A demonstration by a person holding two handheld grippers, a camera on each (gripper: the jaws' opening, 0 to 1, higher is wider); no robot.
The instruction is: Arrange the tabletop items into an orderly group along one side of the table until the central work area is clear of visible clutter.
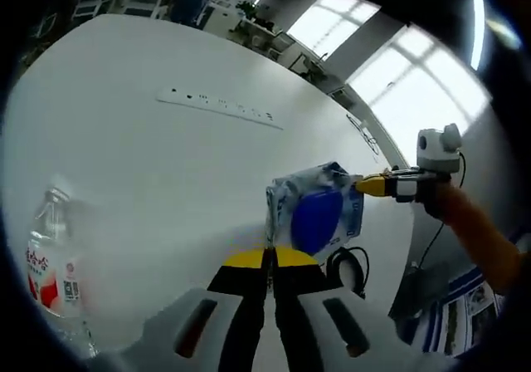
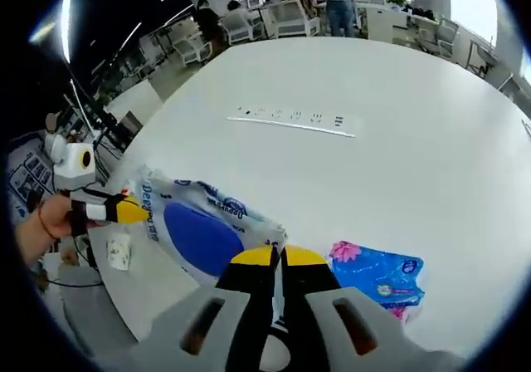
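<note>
Your left tongs [image 1: 270,260] are clenched on one edge of the tissue pack [image 1: 317,210], a soft white and blue plastic-wrapped package with a large dark-blue oval on its face. In the left gripper view the yellow tips meet at the near edge of the pack, and your right tongs [image 1: 365,186] pinch its far corner from the right side of the picture, with your hand [image 1: 440,199] behind them. So you hold the pack stretched between both tongs, above the white worktop [image 1: 149,164].

In the right gripper view the same tissue pack [image 2: 199,227] runs from your right tongs [image 2: 276,256], clenched on its near edge, across to your left tongs [image 2: 137,211] at its far end, held by your other hand [image 2: 50,218]. Here the pack hangs by the worktop's [image 2: 373,81] edge.

A second, smaller pack [image 2: 377,276], bright blue with a pink flower print, lies flat on the worktop just beside the right tongs. A clear water bottle [image 1: 54,260] with a red and white label stands near the left of the left gripper view. A long white power strip [image 2: 292,123] lies well apart from these, toward the middle of the worktop. A black cable [image 1: 348,266] coils near the worktop's edge, beside the left tongs.
</note>
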